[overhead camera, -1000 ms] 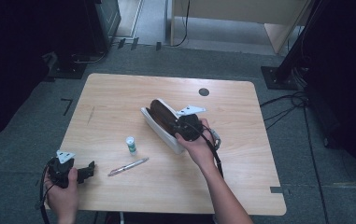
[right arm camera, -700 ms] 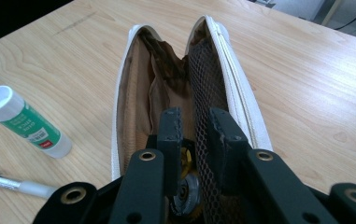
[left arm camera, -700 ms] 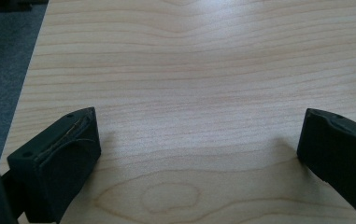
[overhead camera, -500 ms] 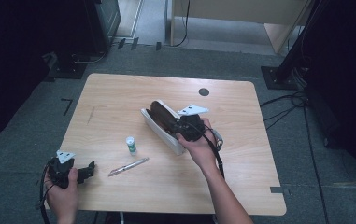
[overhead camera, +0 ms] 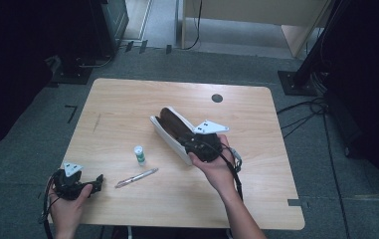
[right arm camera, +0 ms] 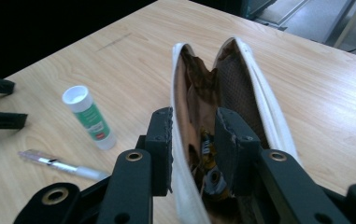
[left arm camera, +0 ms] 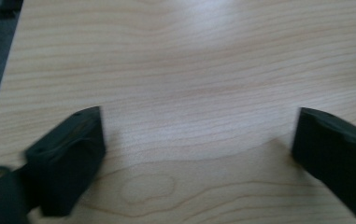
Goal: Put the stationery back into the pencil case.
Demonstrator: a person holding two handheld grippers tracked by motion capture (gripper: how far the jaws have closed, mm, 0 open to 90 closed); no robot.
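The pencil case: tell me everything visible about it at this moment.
The pencil case is long and narrow, white outside with a brown lining that looks like fabric. It lies on the wooden table near the middle, running diagonally, and its top gapes open. Small things sit deep inside, too dim to identify. The right gripper straddles one white side wall at the near end, one jaw outside and one inside; its jaws have just been opening, so no firm pinch shows. The glue stick and pen lie apart from it.
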